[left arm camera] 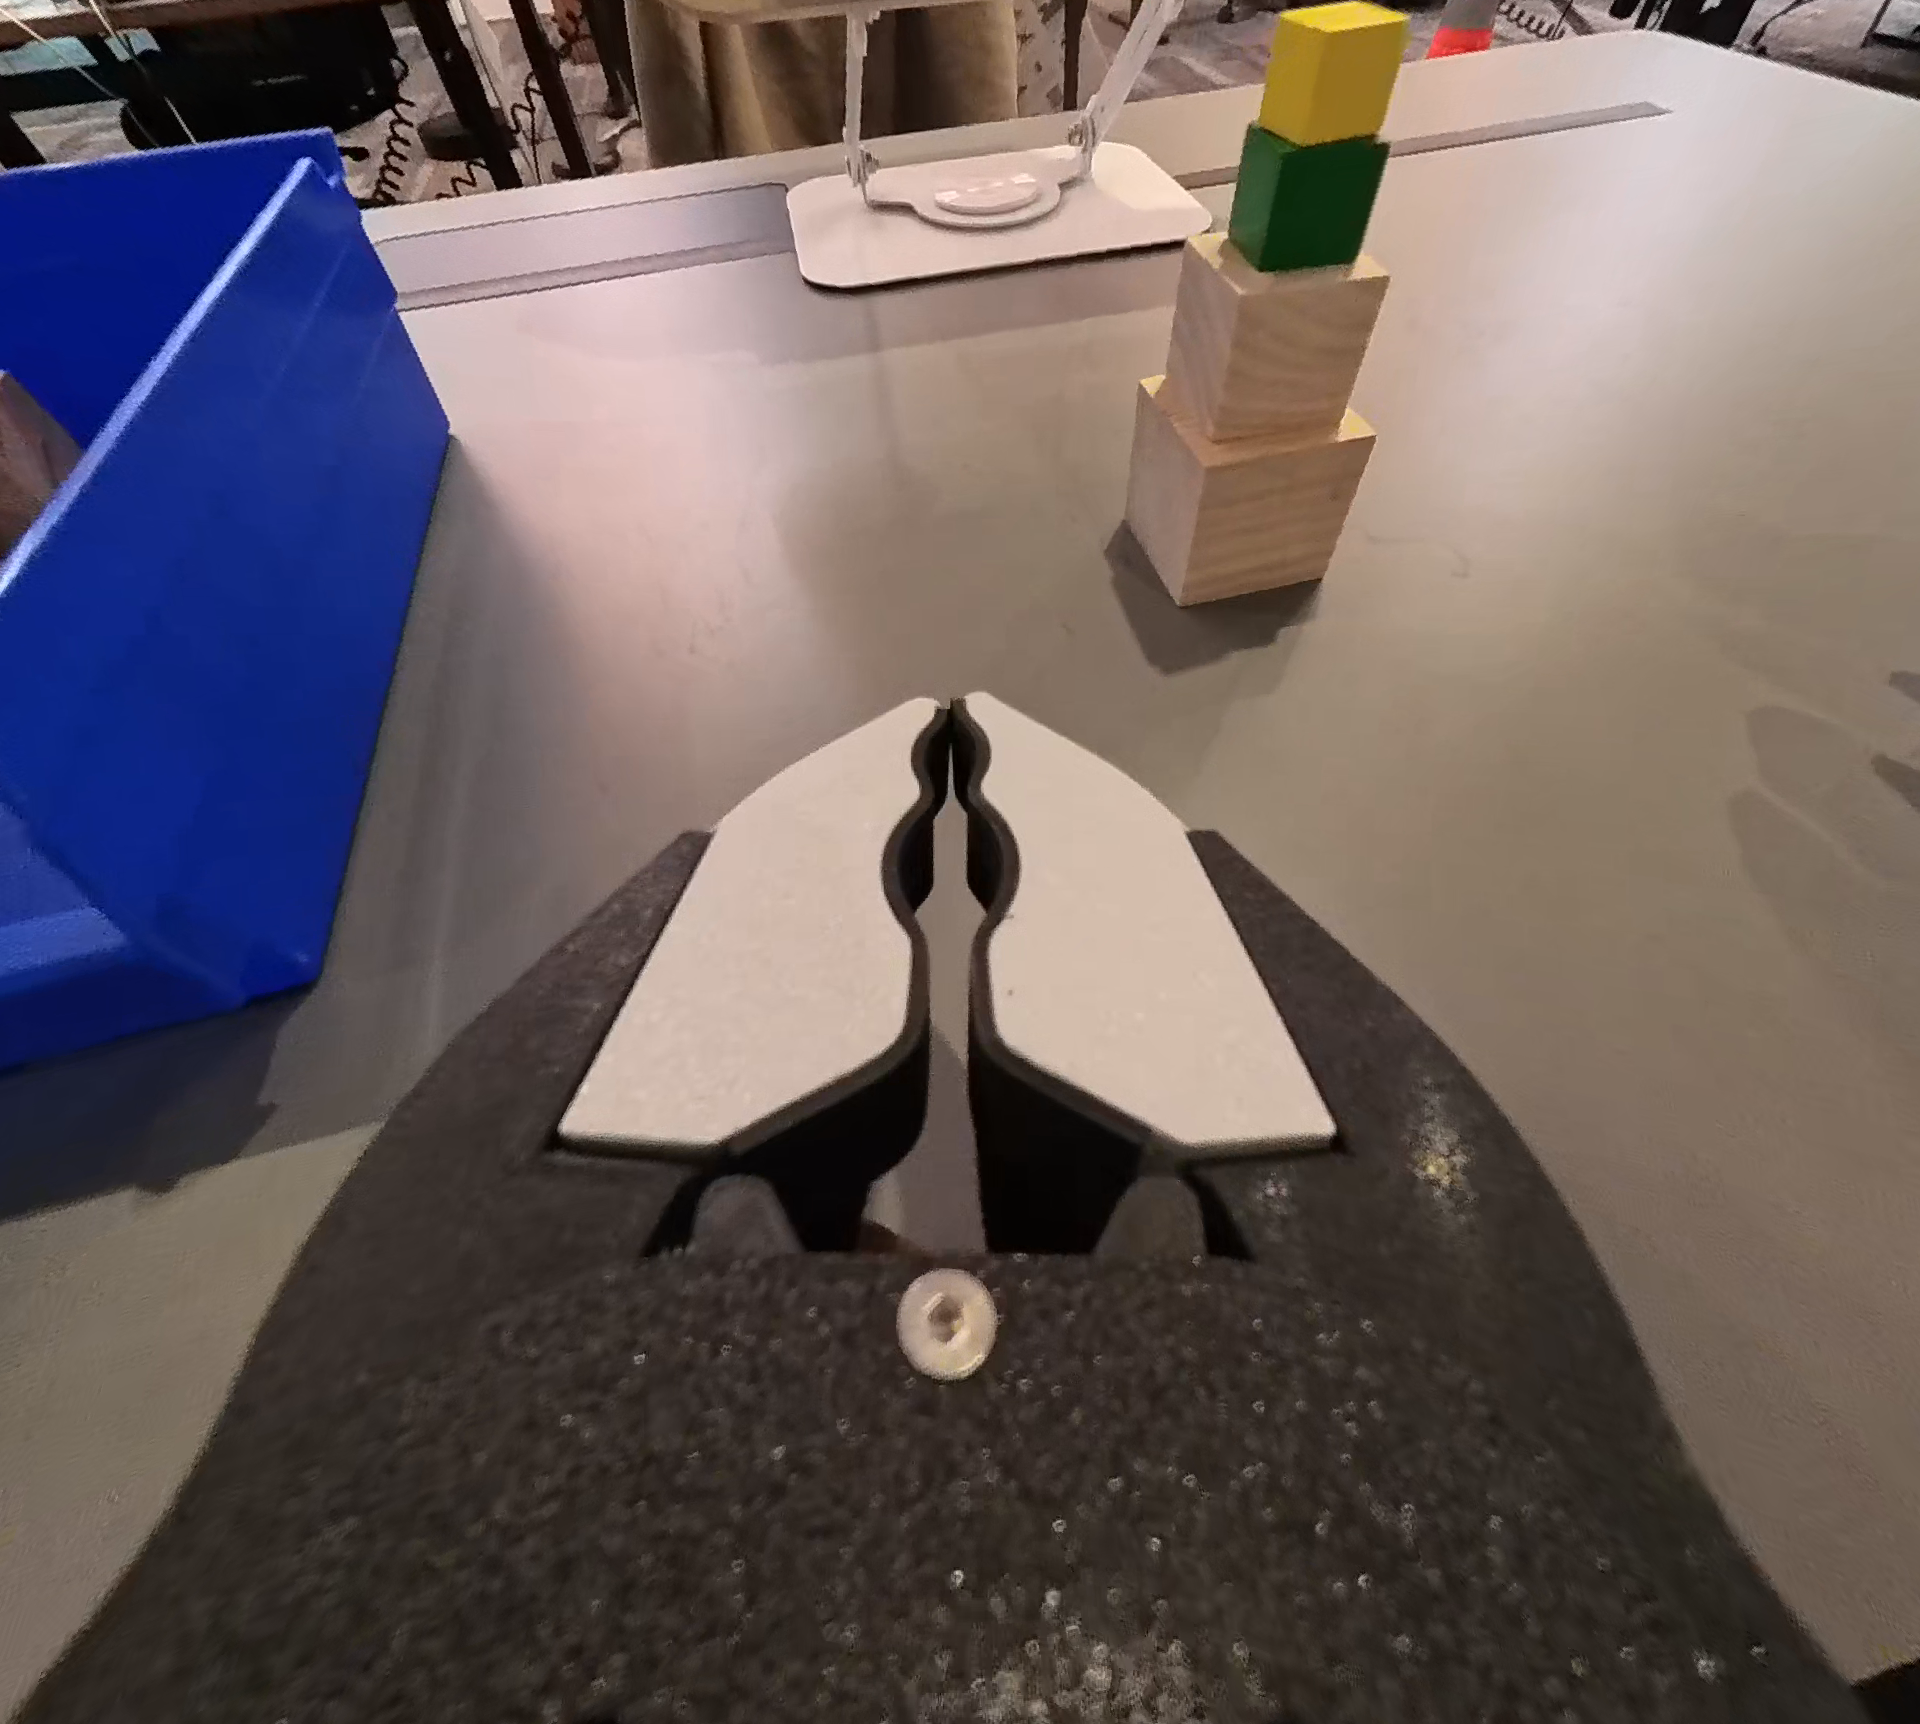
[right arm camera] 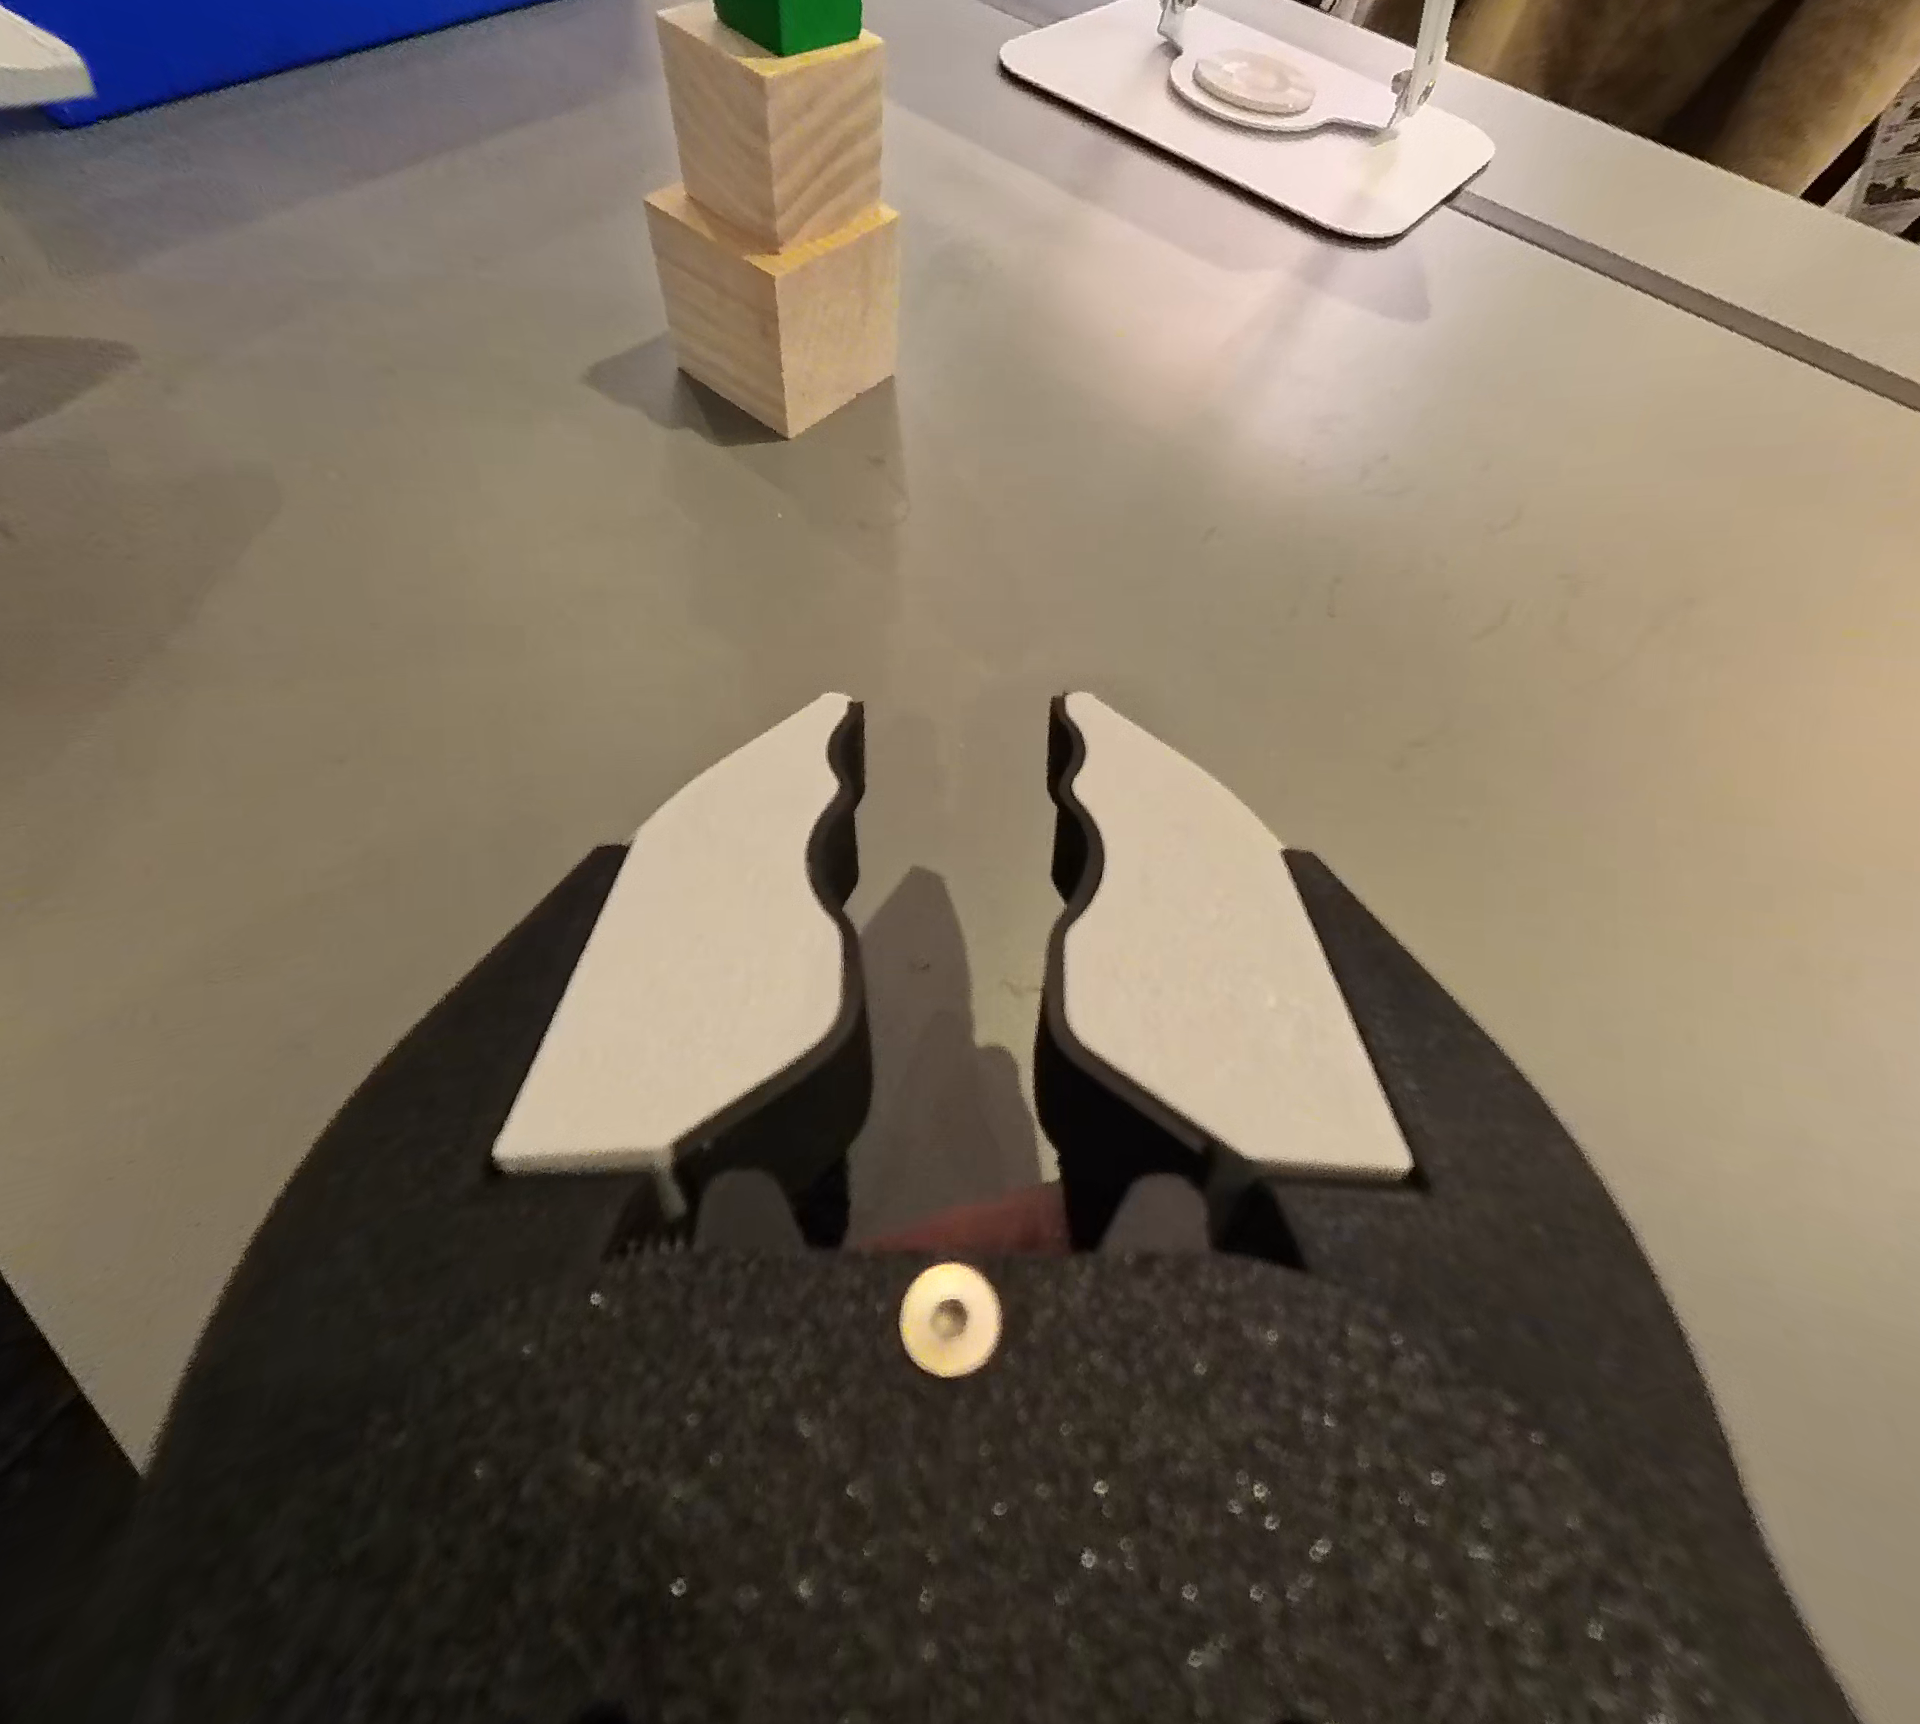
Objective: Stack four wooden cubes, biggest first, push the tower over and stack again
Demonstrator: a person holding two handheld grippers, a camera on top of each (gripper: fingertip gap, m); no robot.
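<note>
Four-cube tower on grey table [left arm camera: 727,479], large plain wooden cube [left arm camera: 1242,511] lowest, smaller plain wooden cube [left arm camera: 1283,349], green cube [left arm camera: 1304,199], yellow cube [left arm camera: 1330,76] topmost, left gripper [left arm camera: 953,718] clenched and empty, right gripper [right arm camera: 956,718] released, both well short of tower

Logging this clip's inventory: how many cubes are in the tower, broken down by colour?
Plain wood: 2, the bottom cube and the one above it
Green: 1
Yellow: 1, on top
Total: 4 cubes, all stacked; neither gripper touches them.
</note>
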